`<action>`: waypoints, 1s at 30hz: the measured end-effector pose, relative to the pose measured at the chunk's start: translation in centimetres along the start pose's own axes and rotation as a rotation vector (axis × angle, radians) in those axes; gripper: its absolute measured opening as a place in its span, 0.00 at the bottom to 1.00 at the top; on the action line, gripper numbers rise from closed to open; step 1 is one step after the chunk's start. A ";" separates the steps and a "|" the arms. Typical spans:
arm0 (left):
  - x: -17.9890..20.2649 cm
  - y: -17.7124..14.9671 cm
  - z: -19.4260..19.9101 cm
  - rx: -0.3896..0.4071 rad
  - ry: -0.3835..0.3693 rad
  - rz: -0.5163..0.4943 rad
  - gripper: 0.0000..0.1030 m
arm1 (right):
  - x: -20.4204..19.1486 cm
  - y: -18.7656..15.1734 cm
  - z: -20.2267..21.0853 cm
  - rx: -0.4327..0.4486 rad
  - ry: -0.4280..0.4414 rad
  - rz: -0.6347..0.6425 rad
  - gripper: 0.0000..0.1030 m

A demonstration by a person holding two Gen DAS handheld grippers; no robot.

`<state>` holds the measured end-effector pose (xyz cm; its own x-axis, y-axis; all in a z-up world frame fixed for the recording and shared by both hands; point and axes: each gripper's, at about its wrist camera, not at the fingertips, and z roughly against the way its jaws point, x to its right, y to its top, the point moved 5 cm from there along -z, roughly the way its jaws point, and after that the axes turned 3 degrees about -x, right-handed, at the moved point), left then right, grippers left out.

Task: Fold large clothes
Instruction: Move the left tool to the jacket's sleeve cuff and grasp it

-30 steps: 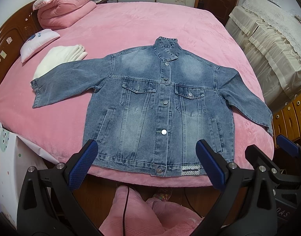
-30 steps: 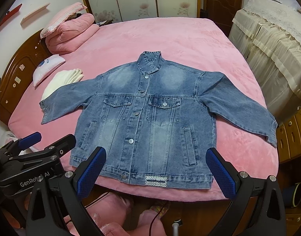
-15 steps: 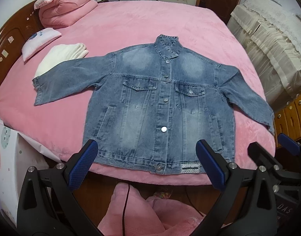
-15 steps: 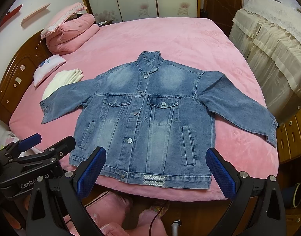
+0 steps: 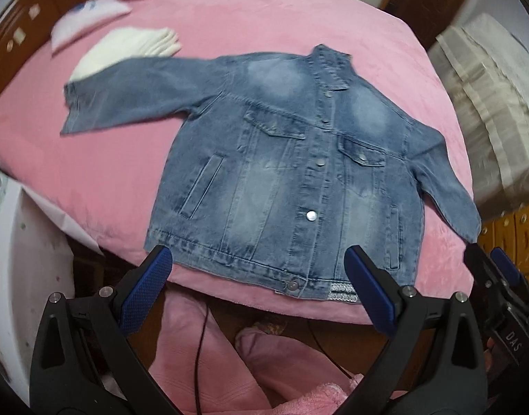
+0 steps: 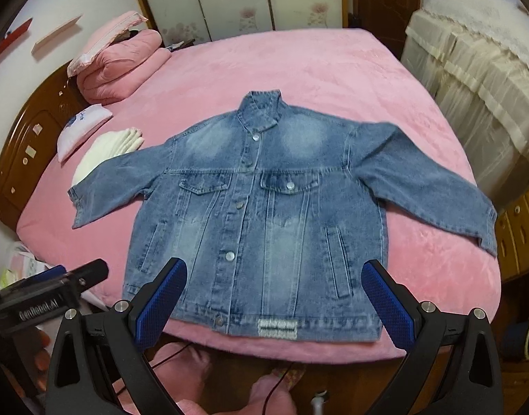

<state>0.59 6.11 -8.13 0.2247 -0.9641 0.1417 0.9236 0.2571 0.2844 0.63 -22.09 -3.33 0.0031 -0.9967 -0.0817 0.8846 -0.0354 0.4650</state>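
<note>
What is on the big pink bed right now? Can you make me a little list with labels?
garment: blue denim jacket, spread flat, front up, buttoned
sleeves: both stretched out sideways
surface: pink plush bed cover
beside left sleeve: folded white cloth, small white pillow
left tool: open, holding nothing
right tool: open, holding nothing
folding: not started

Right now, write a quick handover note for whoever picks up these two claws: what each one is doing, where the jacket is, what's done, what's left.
Left claw: open, empty, poised before the hem.
Right claw: open, empty, also at the hem.
Blue denim jacket: flat, face up, buttoned, both sleeves spread, on the pink bed cover, hem at the near edge.
Done: jacket laid out.
Left: every fold, sleeves in first, probably.
</note>
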 end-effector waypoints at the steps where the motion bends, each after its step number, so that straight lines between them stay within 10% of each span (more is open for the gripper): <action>1: -0.8 0.1 -0.4 -0.012 -0.010 0.017 0.96 | -0.5 0.2 -0.2 0.014 0.009 0.001 0.99; 8: -9.9 2.1 -5.1 -0.092 -0.103 0.233 0.96 | -5.9 0.8 -3.0 -0.013 0.034 0.016 0.99; 18: -27.9 7.9 -12.2 -0.132 -0.146 0.544 0.91 | -19.7 0.8 -12.7 -0.272 0.029 0.026 0.99; 30: -53.3 17.7 -20.1 -0.140 -0.006 0.953 0.87 | -39.4 2.9 -20.2 -0.413 0.007 0.129 0.99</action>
<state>11.25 60.75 -29.74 0.8986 -0.3538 0.2594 0.3825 0.9214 -0.0687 12.46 18.56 -16.59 0.1281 -0.9903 -0.0530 0.9891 0.1236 0.0801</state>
